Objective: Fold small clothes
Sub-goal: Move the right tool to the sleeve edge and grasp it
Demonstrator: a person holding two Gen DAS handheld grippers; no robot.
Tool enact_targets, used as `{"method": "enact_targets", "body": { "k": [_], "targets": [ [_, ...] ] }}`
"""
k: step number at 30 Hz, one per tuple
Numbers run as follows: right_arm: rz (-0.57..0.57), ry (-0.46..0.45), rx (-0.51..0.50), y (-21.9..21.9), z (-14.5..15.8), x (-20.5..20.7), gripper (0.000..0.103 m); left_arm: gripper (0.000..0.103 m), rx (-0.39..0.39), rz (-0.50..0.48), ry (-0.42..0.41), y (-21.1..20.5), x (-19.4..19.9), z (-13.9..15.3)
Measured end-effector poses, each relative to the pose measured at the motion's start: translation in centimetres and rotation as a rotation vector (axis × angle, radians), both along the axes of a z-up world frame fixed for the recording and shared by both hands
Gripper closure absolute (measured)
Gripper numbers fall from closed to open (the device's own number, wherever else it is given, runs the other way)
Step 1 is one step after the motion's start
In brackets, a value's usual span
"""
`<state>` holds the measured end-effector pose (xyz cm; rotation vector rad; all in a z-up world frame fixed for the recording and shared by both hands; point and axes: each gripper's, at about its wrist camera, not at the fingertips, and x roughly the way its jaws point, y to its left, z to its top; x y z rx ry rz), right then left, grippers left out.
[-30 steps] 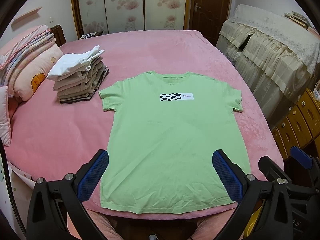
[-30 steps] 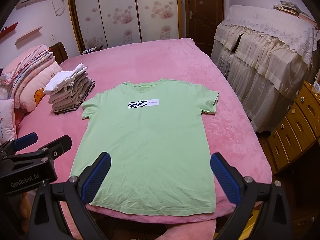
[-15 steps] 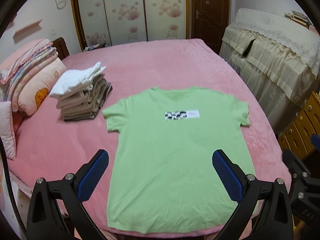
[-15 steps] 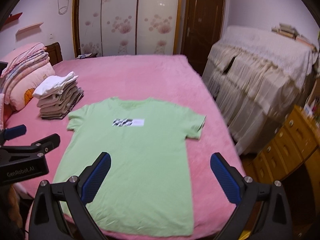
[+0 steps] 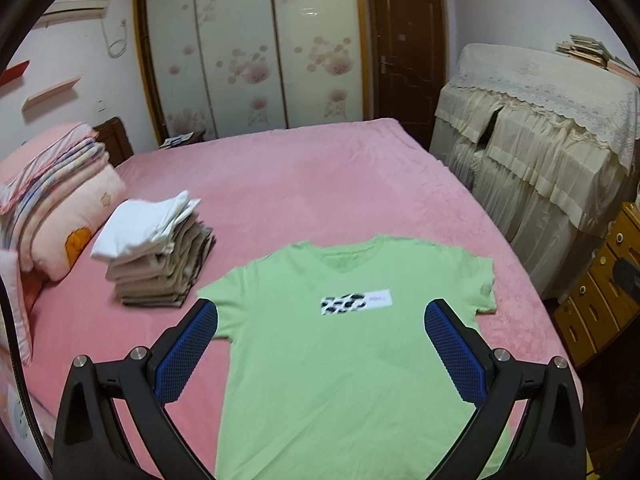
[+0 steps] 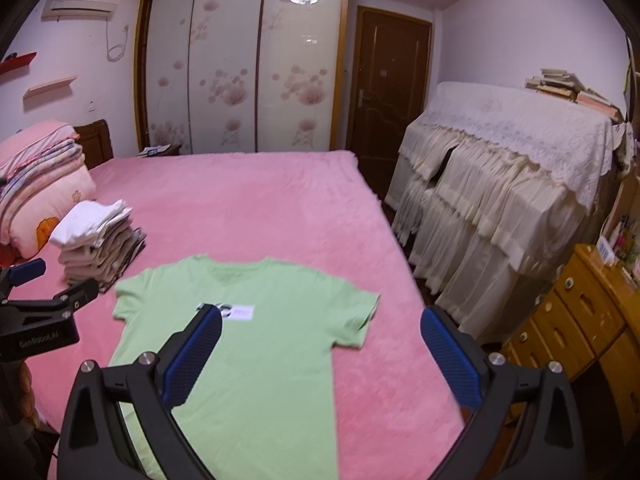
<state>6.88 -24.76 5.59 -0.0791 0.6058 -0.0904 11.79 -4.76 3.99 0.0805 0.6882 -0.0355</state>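
A light green T-shirt (image 5: 340, 344) (image 6: 256, 344) lies flat and face up on the pink bed, collar towards the wardrobe, with a small white and black print on the chest. My left gripper (image 5: 320, 320) hangs open above the shirt's lower half, nothing between its blue pads. Over the shirt's right side and the bed edge, my right gripper (image 6: 320, 328) is open and empty too. The left gripper's body (image 6: 44, 312) shows at the left edge of the right wrist view. The shirt's hem is hidden behind the grippers.
A stack of folded clothes (image 5: 156, 256) (image 6: 96, 244) with a white piece on top sits left of the shirt. Folded quilts and pillows (image 5: 52, 200) lie at the bed's head. A cloth-draped cabinet (image 6: 500, 184) and wooden drawers (image 6: 580, 320) stand to the right.
Both grippers have tilted up and risen, so the shirt sits lower in view and more of the room shows. The right gripper swung to the right. Both stayed open; the shirt has not moved.
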Motion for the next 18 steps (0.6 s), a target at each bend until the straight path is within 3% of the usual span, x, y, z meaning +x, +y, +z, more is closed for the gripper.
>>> {"method": "enact_targets", "body": {
  "k": [3, 5, 9, 12, 14, 18],
  "targets": [
    [0.000, -0.019, 0.022, -1.8, 0.9, 1.3, 0.003, 0.001, -0.047, -0.035, 0.003, -1.0, 1.8, 0.5],
    [-0.027, -0.026, -0.021, -2.3, 1.0, 2.4, 0.003, 0.001, -0.088, -0.061, 0.001, -1.7, 3.2, 0.6],
    [-0.055, -0.008, -0.036, -3.9, -0.3, 5.4, 0.003, 0.001, -0.097, -0.069, -0.008, -4.1, 6.2, -0.4],
    [-0.069, 0.035, -0.016, -5.6, -2.7, 8.3, 0.004, 0.001, -0.080, -0.063, -0.006, -6.1, 8.7, -2.3],
    [-0.077, 0.070, 0.011, -6.9, -4.5, 10.0, 0.012, 0.001, -0.077, -0.067, 0.007, -7.5, 10.6, -4.2],
    [-0.112, 0.158, 0.103, -10.4, -9.7, 14.0, 0.017, 0.001, -0.080, -0.085, 0.045, -10.4, 14.3, -8.9]
  ]
}}
